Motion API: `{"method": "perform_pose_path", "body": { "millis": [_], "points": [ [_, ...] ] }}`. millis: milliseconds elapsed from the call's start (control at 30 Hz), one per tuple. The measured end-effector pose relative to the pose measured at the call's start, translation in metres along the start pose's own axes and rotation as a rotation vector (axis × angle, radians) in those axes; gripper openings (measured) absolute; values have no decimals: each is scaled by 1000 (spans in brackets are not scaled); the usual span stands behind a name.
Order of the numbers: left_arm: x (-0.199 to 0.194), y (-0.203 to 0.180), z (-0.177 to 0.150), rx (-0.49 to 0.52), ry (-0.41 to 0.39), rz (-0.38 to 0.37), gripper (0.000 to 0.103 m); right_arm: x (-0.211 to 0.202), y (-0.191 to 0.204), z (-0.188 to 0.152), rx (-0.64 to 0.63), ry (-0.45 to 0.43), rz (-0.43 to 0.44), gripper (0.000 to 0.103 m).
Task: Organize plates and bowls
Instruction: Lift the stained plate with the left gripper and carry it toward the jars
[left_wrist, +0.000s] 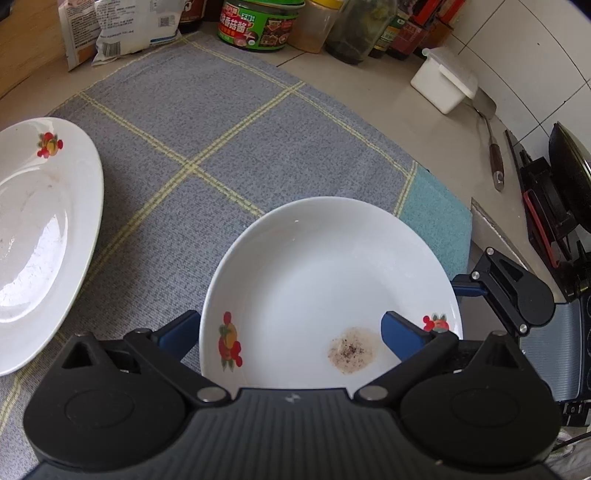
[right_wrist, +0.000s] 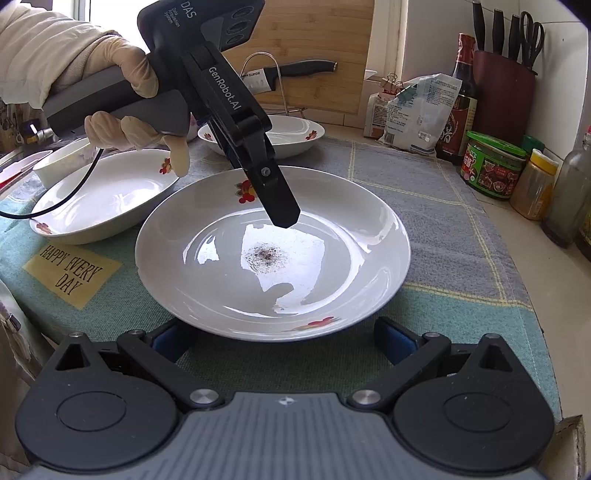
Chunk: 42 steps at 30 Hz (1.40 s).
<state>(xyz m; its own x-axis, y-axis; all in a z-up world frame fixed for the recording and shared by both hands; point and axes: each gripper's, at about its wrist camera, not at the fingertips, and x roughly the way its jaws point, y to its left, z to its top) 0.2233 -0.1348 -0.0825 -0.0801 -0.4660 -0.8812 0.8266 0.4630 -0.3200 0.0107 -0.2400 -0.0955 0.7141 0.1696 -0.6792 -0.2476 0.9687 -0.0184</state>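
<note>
With both claws apart, left claw (left_wrist: 291, 332) straddling the plate (right_wrist: 273, 254) rim and right claw (right_wrist: 280, 339) at its tabletop-edge side, close squarely on the rim before lifting.

Three plates (right_wrist: 273, 258) (right_wrist: 107, 199) (right_wrist: 291, 138) lie on the mat (right_wrist: 443, 221), jars (right_wrist: 493, 171) at its edge.

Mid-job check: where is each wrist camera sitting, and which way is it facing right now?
Left wrist: on the left hand-held gripper, above the white floral plate with a speckled stain, facing down and toward the green-lidded jar by the wall; its own blue-padded fingers show.
Right wrist: on the right hand-held gripper, low at the grey checked mat edge, facing across that plate; a gloved hand holding the left hand-held gripper shows.
Shared: the plate, mat and jar.
</note>
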Motion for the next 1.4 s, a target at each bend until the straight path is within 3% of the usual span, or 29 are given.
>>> {"method": "perform_pose_path", "body": {
  "millis": [200,533,1400],
  "points": [
    [3,-3,9,36,39,-25,96,1,-1,2,-16,-3,17,103],
    [6,-3,14,51,82,-40,96,4,0,5,-18,6,31,103],
    [4,-9,12,20,57,-5,96,11,-7,21,-60,74,83,103]
  ]
}}
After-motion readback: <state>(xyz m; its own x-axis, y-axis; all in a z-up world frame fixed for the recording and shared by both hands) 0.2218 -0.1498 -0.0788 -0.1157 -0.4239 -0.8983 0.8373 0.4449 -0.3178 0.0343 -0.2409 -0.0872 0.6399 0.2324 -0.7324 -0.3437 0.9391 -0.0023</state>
